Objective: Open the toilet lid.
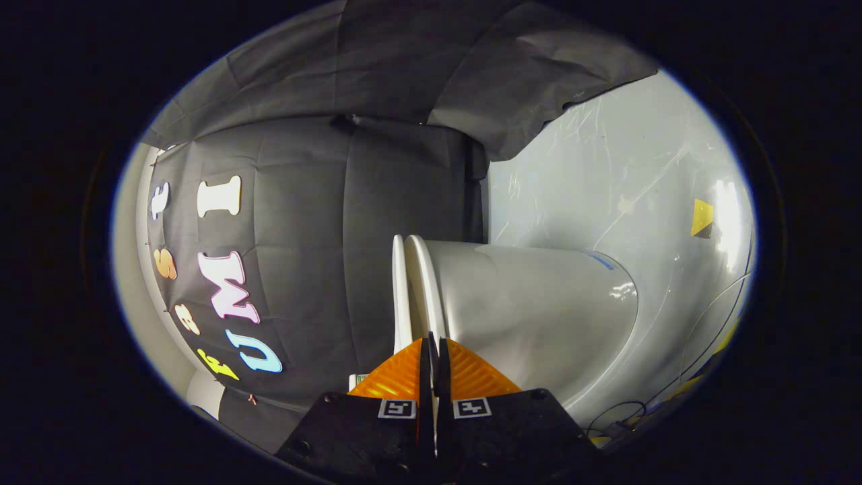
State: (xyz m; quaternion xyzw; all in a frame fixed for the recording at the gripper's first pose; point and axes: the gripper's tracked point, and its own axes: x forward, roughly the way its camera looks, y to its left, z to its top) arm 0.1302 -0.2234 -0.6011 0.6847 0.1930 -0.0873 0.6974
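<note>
Gripper [434, 347]: fingers nearly closed, pinching toilet lid [402, 289] edge at 12 o'clock. Step: lifting; next, swing lid fully back.

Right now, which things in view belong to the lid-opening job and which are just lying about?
Job: toilet lid; toilet seat next to it; toilet bowl; gripper, jaws nearly together at the lid's edge, with no telling whether they pinch it.

Lying about: yellow sticker on the white wall panel; cables by the bowl.
</note>
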